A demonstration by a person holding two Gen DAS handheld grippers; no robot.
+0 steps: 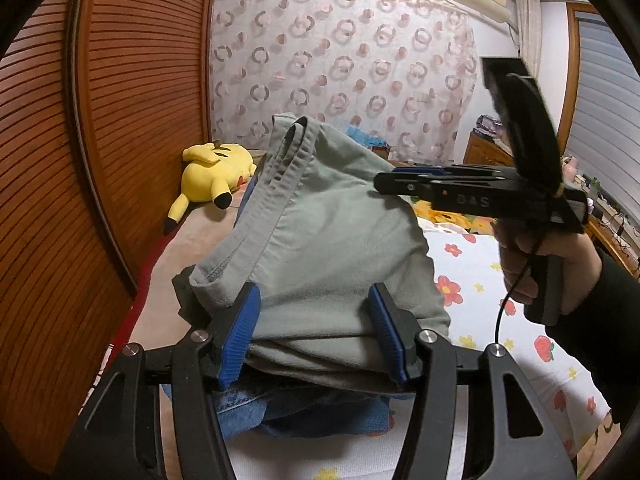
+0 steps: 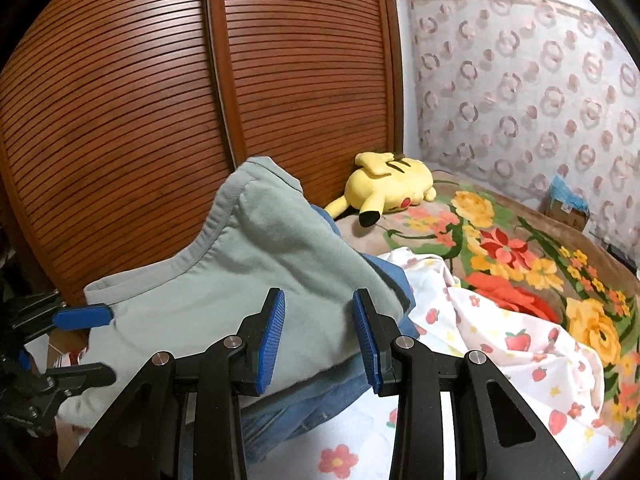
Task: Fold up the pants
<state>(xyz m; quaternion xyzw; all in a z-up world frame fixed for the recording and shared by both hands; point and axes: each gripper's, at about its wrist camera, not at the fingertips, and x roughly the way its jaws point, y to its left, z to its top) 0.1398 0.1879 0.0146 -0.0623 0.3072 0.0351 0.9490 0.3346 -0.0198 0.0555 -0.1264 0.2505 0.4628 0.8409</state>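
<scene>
- The left gripper has its blue pads spread on either side of the folded grey-green pants; the cloth fills the gap, but whether the pads press on it I cannot tell.
- The right gripper also straddles the pants, at another edge. Its pads stand part way apart with cloth between them, and here too I cannot tell if they pinch.
- In the left view the right gripper comes in from the side, its tips at the pants' far edge, a hand in a dark sleeve around its handle, a thin black cable hanging below.
- In the right view the left gripper shows at the left edge, one blue pad above the fabric and one dark finger below.
- The pants sit in a thick stack, raised on top of a heap of blue jeans that pokes out underneath.
- Below lies a white sheet printed with strawberries and flowers, rumpled to the right.
- Further back is a floral blanket with a yellow plush lying on it.
- A slatted wooden wardrobe closes off the left side, close behind the pants; a curtain with ring patterns hangs at the far end.
</scene>
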